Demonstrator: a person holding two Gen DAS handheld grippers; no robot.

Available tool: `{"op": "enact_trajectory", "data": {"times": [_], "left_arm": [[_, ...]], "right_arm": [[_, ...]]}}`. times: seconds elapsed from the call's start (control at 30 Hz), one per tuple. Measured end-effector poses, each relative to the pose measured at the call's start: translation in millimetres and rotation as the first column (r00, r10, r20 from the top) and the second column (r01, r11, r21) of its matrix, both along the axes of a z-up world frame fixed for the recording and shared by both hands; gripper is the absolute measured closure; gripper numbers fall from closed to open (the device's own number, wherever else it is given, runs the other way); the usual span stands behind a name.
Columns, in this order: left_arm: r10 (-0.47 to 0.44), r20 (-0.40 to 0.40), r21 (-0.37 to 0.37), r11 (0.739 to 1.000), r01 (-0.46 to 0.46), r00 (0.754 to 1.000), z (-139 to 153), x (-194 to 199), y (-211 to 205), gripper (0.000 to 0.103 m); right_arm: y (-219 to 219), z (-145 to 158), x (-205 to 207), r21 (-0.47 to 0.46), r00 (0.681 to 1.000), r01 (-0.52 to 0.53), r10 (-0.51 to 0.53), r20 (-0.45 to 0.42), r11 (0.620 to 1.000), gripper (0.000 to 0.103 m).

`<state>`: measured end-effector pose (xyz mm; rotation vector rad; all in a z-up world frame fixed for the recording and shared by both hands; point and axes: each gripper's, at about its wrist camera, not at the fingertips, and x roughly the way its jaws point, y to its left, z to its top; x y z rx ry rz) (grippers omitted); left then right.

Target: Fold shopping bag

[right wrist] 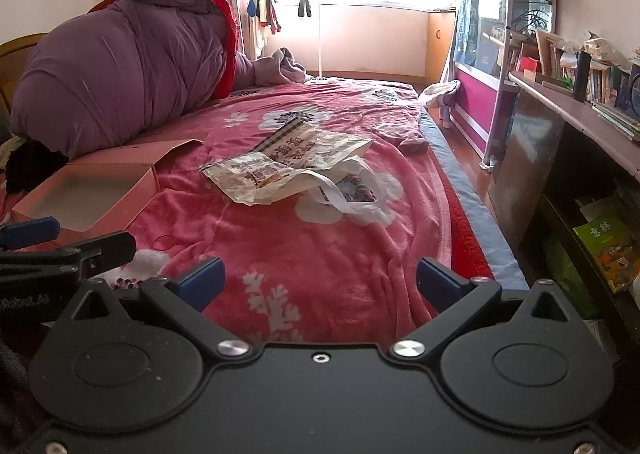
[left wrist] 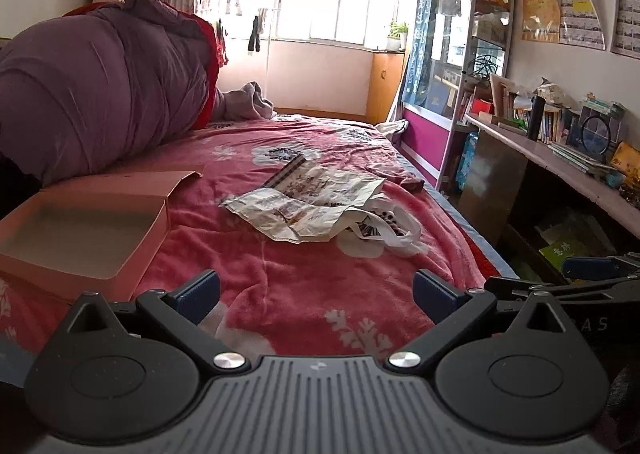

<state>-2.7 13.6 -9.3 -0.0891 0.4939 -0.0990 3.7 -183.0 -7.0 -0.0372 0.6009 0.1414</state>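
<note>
- At the bottom of the left wrist view, the left gripper (left wrist: 316, 296) is held low over the blanket with its jaws spread wide; nothing is gripped between them.
- At the bottom of the right wrist view, the right gripper (right wrist: 320, 282) is likewise carried with its jaws wide apart and empty, well short of the task's object.
- A red floral blanket (right wrist: 328, 254) is seen covering the bed across the middle of both frames; its plush, rumpled pile could be pinched together with the bag if a jaw is driven too deep.
- An open pink cardboard box (left wrist: 80, 230) is placed at centre left, near the bag but apart from it; it could be knocked if the left side is swung wide.
- The shopping bag (right wrist: 288, 169) is found at frame centre, lying crumpled and partly doubled over, its printed side up.
- White handles (right wrist: 352, 197) are seen trailing loose at its lower right edge; a fold could be spoiled if they are left splayed or caught in a jaw.
- The thin material is judged likely to slip or bunch unless two corners are taken evenly.
- A rolled purple quilt (left wrist: 100, 85) is seen at upper left, well apart from the work.
</note>
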Motion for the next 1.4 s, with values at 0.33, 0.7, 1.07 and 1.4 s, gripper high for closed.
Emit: {"op": "enact_trajectory", "data": {"times": [0.33,0.7,1.07,1.4], "left_arm": [[-0.007,-0.004,-0.012,1.0,0.007,1.0,-1,1,-1,0.0],[-0.013,0.0,-0.016,1.0,0.013,1.0,-3,3,1,0.0],[-0.014,0.004,-0.013,1.0,0.014,1.0,-5,6,8,0.0],[-0.011,-0.001,-0.006,1.0,0.011,1.0,-7,7,2,0.0]], "right_arm": [[-1,-2,-3,0.005,1.0,0.0,0.0,0.002,1.0,0.0],[-1,5,-10,0.008,1.0,0.001,-0.001,0.003,1.0,0.0],[-1,13,-19,0.011,1.0,0.003,-0.003,0.003,1.0,0.0],[-1,-5,3,0.015,1.0,-0.001,0.001,-0.007,1.0,0.0]]}}
